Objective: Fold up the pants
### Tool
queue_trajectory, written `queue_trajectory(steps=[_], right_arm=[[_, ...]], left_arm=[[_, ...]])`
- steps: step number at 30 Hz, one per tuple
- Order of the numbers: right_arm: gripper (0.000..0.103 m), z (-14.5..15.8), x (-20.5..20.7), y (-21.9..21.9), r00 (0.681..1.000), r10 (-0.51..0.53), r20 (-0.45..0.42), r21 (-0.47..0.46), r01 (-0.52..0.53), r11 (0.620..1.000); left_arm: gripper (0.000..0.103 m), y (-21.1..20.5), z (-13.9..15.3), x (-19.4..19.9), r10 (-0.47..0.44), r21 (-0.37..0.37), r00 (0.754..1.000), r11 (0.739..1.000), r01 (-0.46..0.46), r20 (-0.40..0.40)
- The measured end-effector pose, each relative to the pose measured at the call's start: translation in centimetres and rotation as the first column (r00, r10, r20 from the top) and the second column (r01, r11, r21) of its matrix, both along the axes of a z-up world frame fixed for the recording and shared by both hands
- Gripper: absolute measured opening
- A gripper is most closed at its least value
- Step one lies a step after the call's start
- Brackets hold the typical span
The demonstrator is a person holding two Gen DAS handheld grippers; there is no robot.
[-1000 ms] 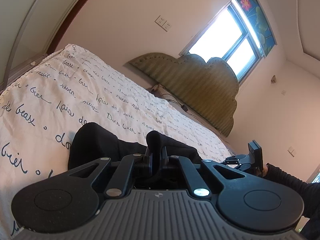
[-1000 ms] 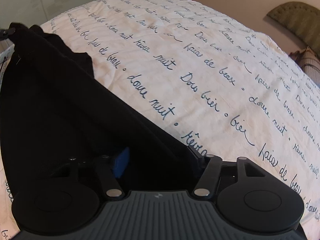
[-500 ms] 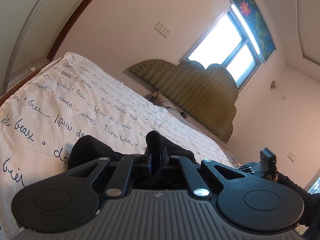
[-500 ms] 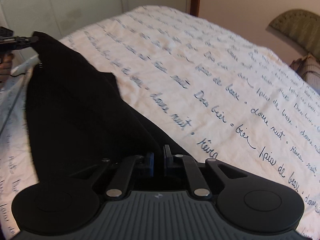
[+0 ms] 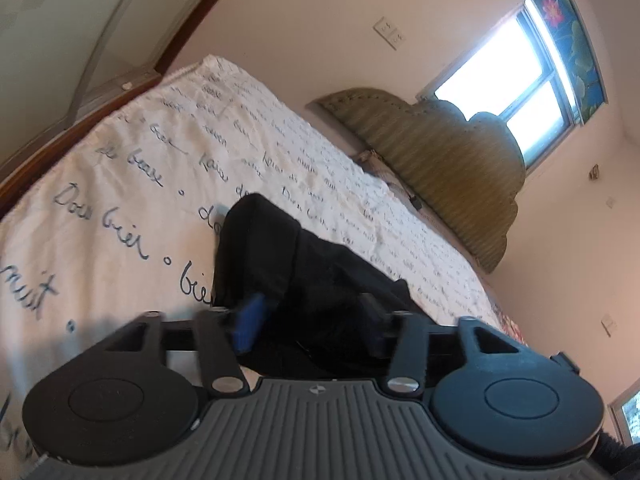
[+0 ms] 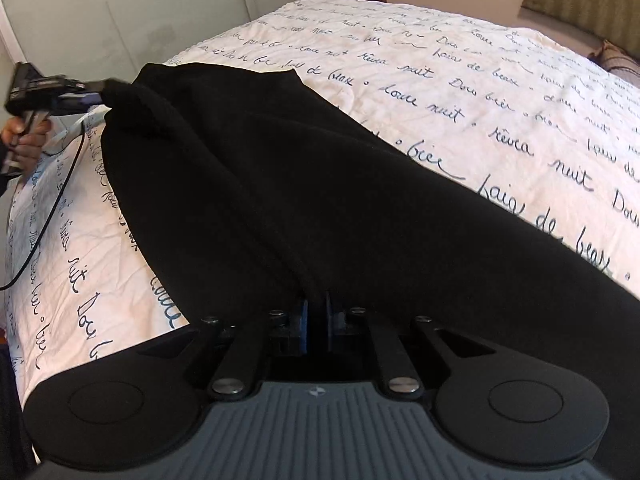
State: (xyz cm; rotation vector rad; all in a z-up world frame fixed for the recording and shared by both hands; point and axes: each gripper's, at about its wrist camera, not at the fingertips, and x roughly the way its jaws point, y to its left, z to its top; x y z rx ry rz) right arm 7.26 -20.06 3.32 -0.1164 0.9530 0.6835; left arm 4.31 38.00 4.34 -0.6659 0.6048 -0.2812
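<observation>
Black pants (image 6: 304,168) lie stretched across the white bedspread with script lettering (image 6: 500,92). My right gripper (image 6: 316,316) is shut on one end of the pants, the cloth pinched between its blue pads. My left gripper (image 5: 308,320) is open; its blue pad (image 5: 248,320) shows, and the bunched black cloth (image 5: 288,256) lies between and past the fingers. In the right wrist view the left gripper (image 6: 86,94) sits at the far end of the pants, against the cloth.
A padded green headboard (image 5: 448,160) and a bright window (image 5: 516,76) stand at the far end of the bed. A wardrobe door (image 6: 120,12) is beside the bed. A thin black cable (image 6: 44,216) runs over the bedspread at the left.
The left gripper has opened and tipped down toward the bed. The right gripper, shut since half a second ago, has pulled the pants out flatter across the bedspread.
</observation>
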Motion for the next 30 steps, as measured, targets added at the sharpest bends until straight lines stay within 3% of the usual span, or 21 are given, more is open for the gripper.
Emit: queue_trajectory(steps=[1, 5, 8, 12, 15, 16, 18, 19, 20, 23, 24, 26, 30], right_arm=[[0.007, -0.1, 0.0, 0.0, 1.000, -0.002, 0.002, 0.005, 0.002, 1.000], [0.007, -0.4, -0.5, -0.3, 1.000, -0.015, 0.015, 0.016, 0.015, 1.000], [0.007, -0.5, -0.6, -0.3, 1.000, -0.015, 0.018, 0.013, 0.015, 1.000], [0.007, -0.4, -0.8, -0.4, 1.000, -0.014, 0.024, 0.006, 0.014, 1.000], [0.007, -0.4, -0.9, -0.2, 1.000, -0.011, 0.028, -0.005, 0.012, 1.000], [0.007, -0.4, -1.0, -0.1, 0.999, -0.010, 0.031, -0.010, 0.011, 1.000], [0.007, -0.4, -1.0, 0.0, 0.999, -0.010, 0.033, -0.015, 0.011, 1.000], [0.007, -0.4, -1.0, 0.0, 0.999, -0.011, 0.033, -0.014, 0.012, 1.000], [0.007, -0.4, -1.0, -0.1, 0.999, -0.013, 0.031, -0.011, 0.014, 1.000], [0.007, -0.5, -1.1, -0.2, 0.999, -0.021, 0.031, -0.004, 0.021, 1.000], [0.007, -0.5, -1.1, -0.2, 0.999, -0.022, 0.032, -0.003, 0.023, 1.000], [0.007, -0.5, -1.1, -0.3, 0.999, -0.025, 0.030, 0.002, 0.025, 1.000], [0.007, -0.5, -1.0, -0.3, 0.999, -0.025, 0.027, 0.003, 0.025, 1.000]], left_arm=[[0.073, 0.1, 0.5, -0.7, 0.021, -0.015, 1.000, 1.000, -0.021, -0.019], [0.074, -0.7, 1.6, -3.4, 0.076, -0.074, 0.996, 0.994, -0.080, -0.053], [0.074, -2.4, 0.4, -4.3, 0.127, -0.197, 0.983, 0.968, -0.152, -0.134], [0.074, -4.3, -1.8, -4.0, 0.249, -0.214, 0.927, 0.925, -0.313, -0.279], [0.073, -4.2, -3.2, -3.6, 0.327, -0.245, 0.879, 0.873, -0.422, -0.348], [0.071, -4.1, -3.2, -3.5, 0.349, -0.255, 0.868, 0.857, -0.448, -0.354], [0.053, -4.0, -2.8, -3.1, 0.383, -0.260, 0.856, 0.837, -0.481, -0.349], [0.040, -4.0, -2.5, -2.9, 0.384, -0.259, 0.857, 0.838, -0.480, -0.344], [0.037, -4.1, -2.1, -2.7, 0.382, -0.257, 0.861, 0.842, -0.474, -0.336], [0.037, -4.8, -0.9, -2.8, 0.366, -0.255, 0.880, 0.859, -0.444, -0.302], [0.039, -5.0, -0.6, -2.8, 0.358, -0.254, 0.890, 0.866, -0.430, -0.283], [0.061, -5.3, -0.4, -2.8, 0.365, -0.237, 0.890, 0.871, -0.431, -0.274], [0.066, -4.9, -2.2, -1.8, 0.370, -0.225, 0.872, 0.864, -0.450, -0.320]])
